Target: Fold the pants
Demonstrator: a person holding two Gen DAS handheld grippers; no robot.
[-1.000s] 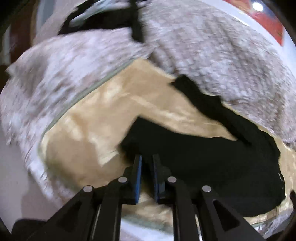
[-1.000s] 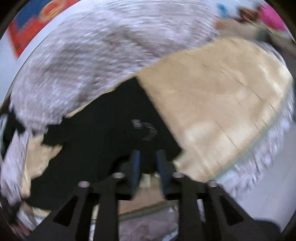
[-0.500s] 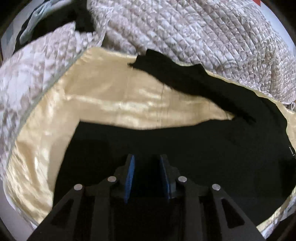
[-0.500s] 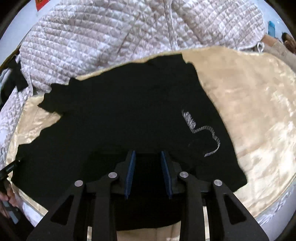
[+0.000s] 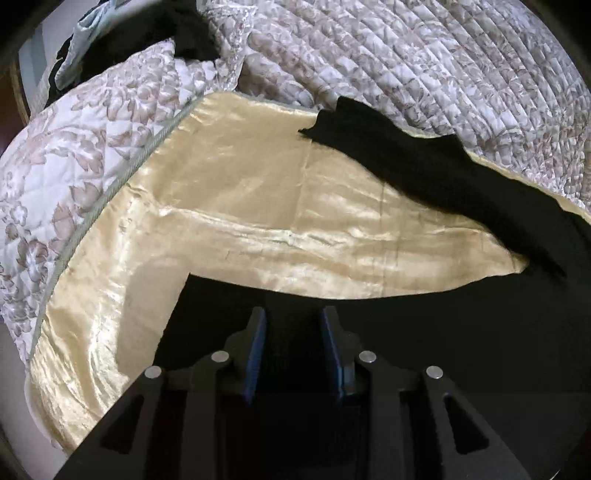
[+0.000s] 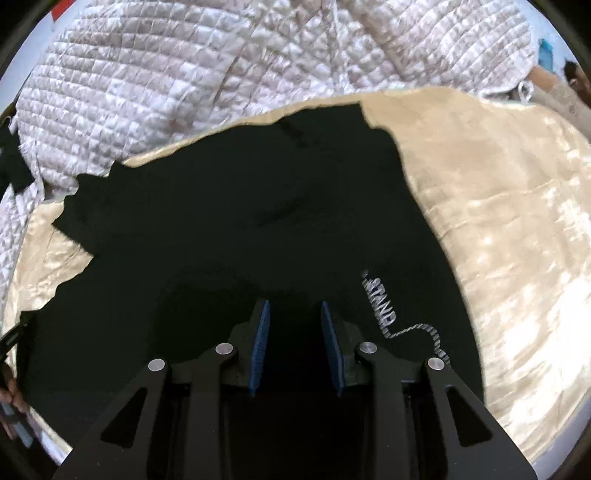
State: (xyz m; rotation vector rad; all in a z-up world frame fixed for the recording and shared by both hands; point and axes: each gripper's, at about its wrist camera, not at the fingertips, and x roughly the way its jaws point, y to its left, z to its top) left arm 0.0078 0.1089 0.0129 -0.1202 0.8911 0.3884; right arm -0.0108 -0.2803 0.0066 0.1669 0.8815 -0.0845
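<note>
Left wrist: left gripper (image 5: pixel 293 328) jaws apart, nothing between them, sitting over the near leg of the black pants (image 5: pixel 424 332). Pants fill 3 to 6 o'clock. Far leg (image 5: pixel 417 166) runs from 3 up toward 12, its hem on the edge of the gold satin sheet (image 5: pixel 240 206). Legs splayed in a V with bare satin between. Quilted floral blanket (image 5: pixel 424 62) bunched from 9 round to 2; some dark clothing (image 5: pixel 184 33) on it at 11.

Right wrist: right gripper (image 6: pixel 293 332) jaws also apart, empty, over the waist/hip area of the pants (image 6: pixel 240 221). White lettering with a cord-like print (image 6: pixel 384 306) at 4. Satin sheet (image 6: pixel 498 221) from 1 to 5, quilt (image 6: pixel 221 66) across the top.

Progress, my read: pants laid out roughly flat, no fold made yet. Left to do: bring one leg onto the other, then fold lengthwise.

Containers: none visible in either view.
</note>
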